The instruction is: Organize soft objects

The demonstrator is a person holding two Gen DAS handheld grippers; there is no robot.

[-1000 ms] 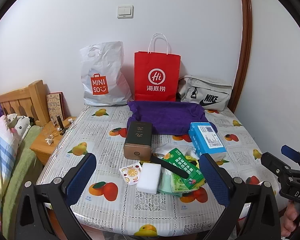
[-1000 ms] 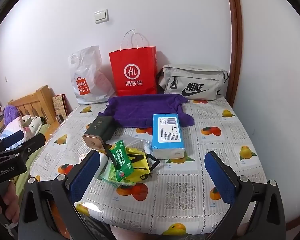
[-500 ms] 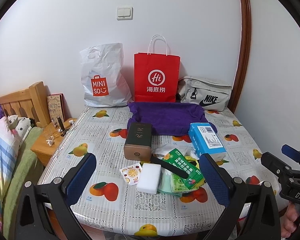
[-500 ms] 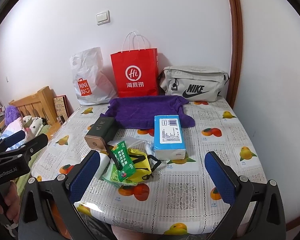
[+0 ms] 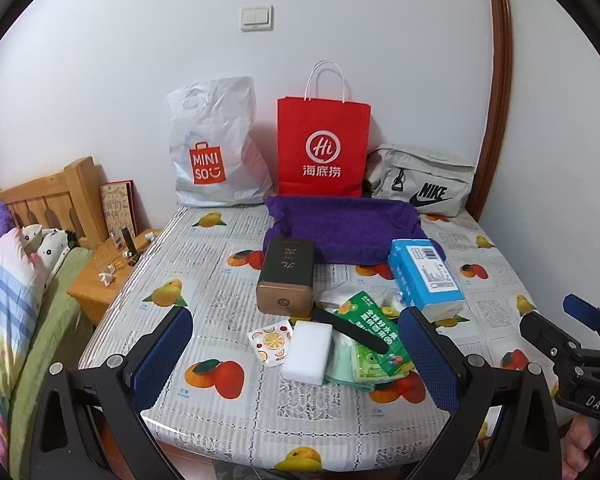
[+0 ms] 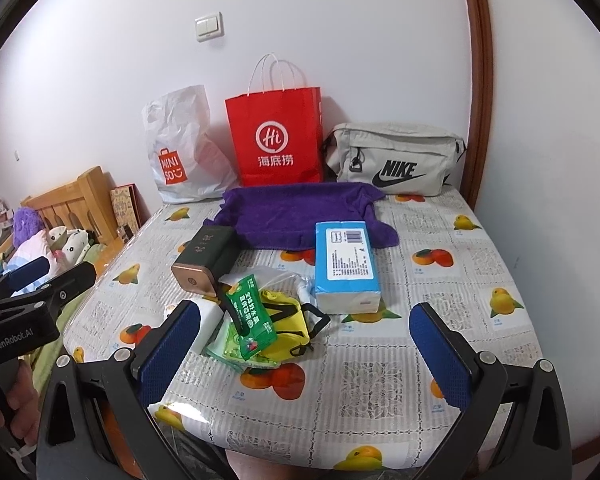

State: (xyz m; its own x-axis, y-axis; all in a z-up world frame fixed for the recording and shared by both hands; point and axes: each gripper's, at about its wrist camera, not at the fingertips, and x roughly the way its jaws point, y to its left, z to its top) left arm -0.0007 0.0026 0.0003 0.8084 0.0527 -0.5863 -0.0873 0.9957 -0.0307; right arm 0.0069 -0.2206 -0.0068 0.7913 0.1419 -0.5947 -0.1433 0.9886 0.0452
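Both views slightly nearer; left gripper (image 5: 298,354) and right gripper (image 6: 304,354) fingers wide apart, empty, above one purple towel (image 5: 342,230).

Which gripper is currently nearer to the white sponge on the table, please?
Left. The white sponge lies just ahead of the left gripper, between its open fingers. The right gripper hangs further right, with the sponge beside its left finger.

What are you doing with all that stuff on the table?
A person holds a gripping tool in each hand, getting ready to tidy the soft things. Both the left tool and the right tool are open and empty, held near the table's front edge. The purple towel, blue tissue pack and white sponge lie untouched.
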